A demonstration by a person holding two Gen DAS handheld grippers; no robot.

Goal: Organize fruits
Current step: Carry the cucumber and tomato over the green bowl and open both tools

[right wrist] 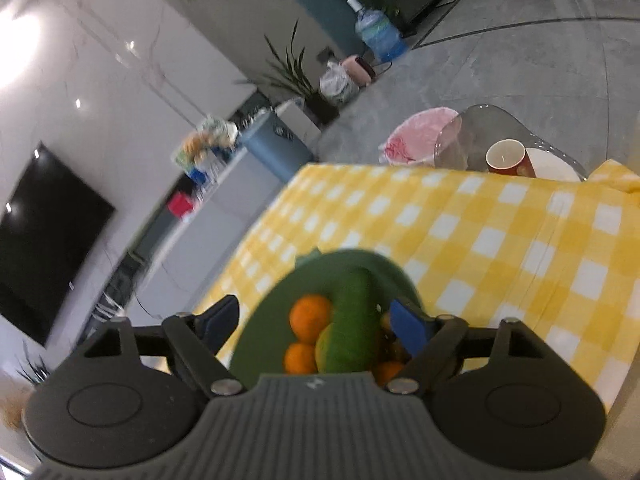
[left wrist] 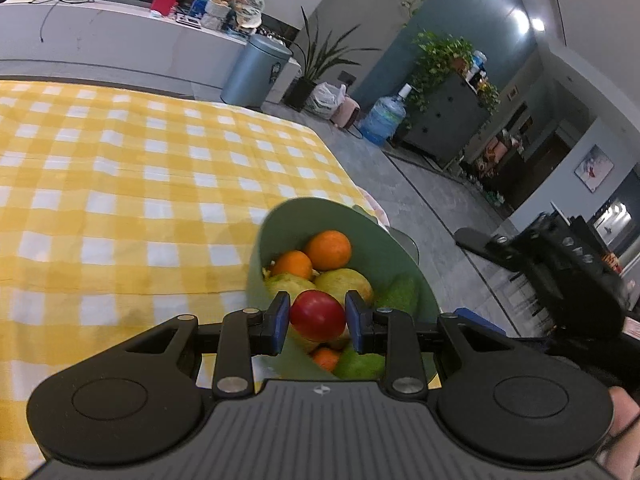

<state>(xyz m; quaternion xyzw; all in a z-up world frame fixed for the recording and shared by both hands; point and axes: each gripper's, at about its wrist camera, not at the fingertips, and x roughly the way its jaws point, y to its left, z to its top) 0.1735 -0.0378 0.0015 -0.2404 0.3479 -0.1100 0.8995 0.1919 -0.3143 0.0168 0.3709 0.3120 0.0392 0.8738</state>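
- Left tongs [left wrist: 318, 316]: the blue pads [left wrist: 280, 320] are clamped on a red fruit [left wrist: 318, 315], one pad on each side.
- The red fruit is held above the open mouth of a green bowl [left wrist: 356, 220], over the other fruit inside.
- Bowl contents, left view: two oranges [left wrist: 329, 250] toward the far side, yellow-green fruits [left wrist: 344, 284] in the middle, a darker green fruit [left wrist: 400, 292] at the right wall, and a further orange low down near the tongs.
- Right tongs [right wrist: 316, 322]: the pads stand wide apart, with nothing pressed between them.
- A long green fruit [right wrist: 352, 320] lies between the open pads, inside the bowl [right wrist: 260, 344], touching neither pad. Oranges [right wrist: 310, 316] lie just beside it on its left. This view is blurred.
- The bowl sits on the bench near its edge, on a yellow-and-white checked cloth [left wrist: 120, 184].
- At the far corner of the bench stand a red cup [right wrist: 507, 158], a white plate [right wrist: 554, 166] and a clear container [right wrist: 466, 136].
- Beyond the bench: a blue bin [left wrist: 256, 72], a potted plant [left wrist: 316, 60] and a water jug [left wrist: 382, 118] on the floor.
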